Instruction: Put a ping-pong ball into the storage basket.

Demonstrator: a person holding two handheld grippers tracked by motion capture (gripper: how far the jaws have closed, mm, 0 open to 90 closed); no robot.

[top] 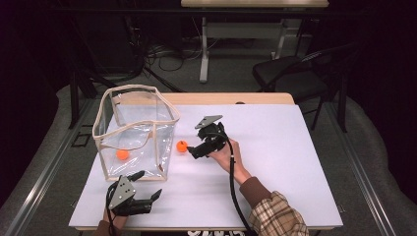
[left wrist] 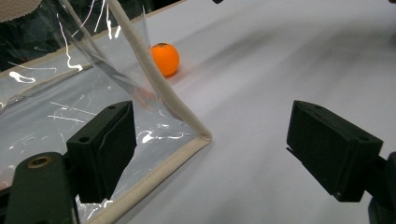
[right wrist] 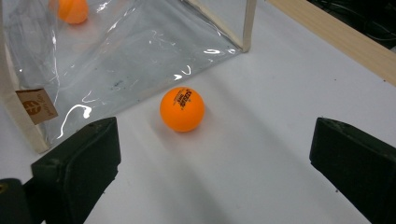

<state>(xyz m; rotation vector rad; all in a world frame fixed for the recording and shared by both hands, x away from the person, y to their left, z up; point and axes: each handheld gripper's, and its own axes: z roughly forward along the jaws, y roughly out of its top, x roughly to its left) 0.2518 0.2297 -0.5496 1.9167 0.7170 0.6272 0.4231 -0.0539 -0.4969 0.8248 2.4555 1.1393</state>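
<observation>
— What's in the clear bag [top: 135,130]?

— One orange ball [top: 122,154] on its floor. A second orange ball [right wrist: 182,109] lies outside on the white counter [top: 275,147], just ahead of the right gripper [right wrist: 215,154], between its jaws' lines and untouched.

— And those jaws?

— Wide apart, holding nothing. The left gripper [left wrist: 210,154] is also spread wide and empty, one jaw against the bag's near bottom corner.
</observation>
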